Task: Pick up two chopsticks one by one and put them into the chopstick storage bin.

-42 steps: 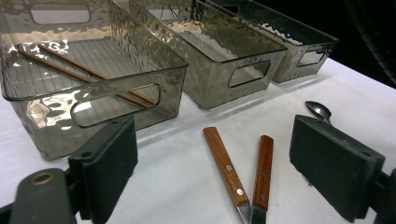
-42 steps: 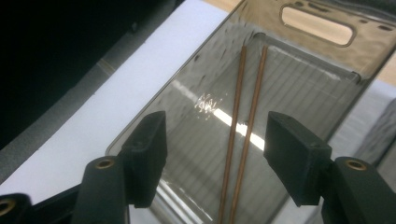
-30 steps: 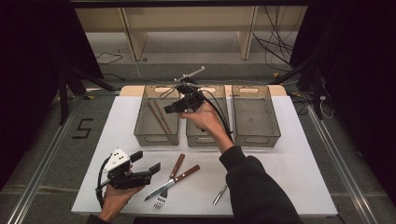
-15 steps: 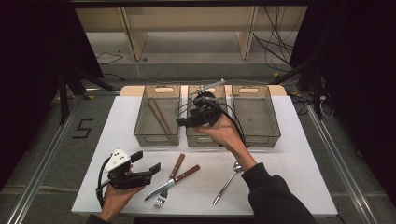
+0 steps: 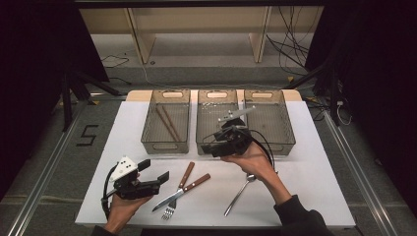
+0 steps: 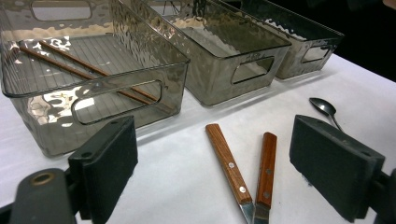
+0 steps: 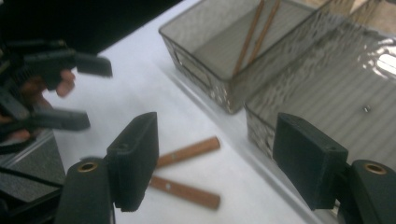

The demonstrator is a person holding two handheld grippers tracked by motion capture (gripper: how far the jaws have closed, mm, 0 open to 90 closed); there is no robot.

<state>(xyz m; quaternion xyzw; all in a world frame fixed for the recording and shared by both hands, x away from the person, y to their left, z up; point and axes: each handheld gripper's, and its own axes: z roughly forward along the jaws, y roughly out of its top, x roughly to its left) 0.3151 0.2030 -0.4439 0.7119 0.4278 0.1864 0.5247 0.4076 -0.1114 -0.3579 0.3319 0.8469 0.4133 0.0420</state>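
Observation:
My right gripper (image 5: 209,147) hangs over the front wall of the middle bin (image 5: 216,105), jaws open and empty, pointing left. In its own view the right gripper (image 7: 222,161) looks down on two wooden handles (image 7: 189,151) and the middle bin's corner (image 7: 327,93). My left gripper (image 5: 153,170) is held low at the front left, open and empty. From the left gripper (image 6: 219,168) I see a wooden-handled knife (image 5: 196,183) and fork (image 5: 186,173) lying crossed just ahead. A spoon (image 5: 241,191) lies to their right. Two chopsticks (image 5: 167,123) rest in the left bin (image 5: 147,140).
Three smoky clear bins stand side by side at the back of the white table (image 5: 319,187); the right bin (image 5: 287,132) holds nothing I can see. A person's right forearm reaches in from the bottom right. Beyond the table is a dark floor with cables.
My right gripper has come back from above the bins toward the table's front and a little lower, uncovering the spoon. The left gripper has stayed still.

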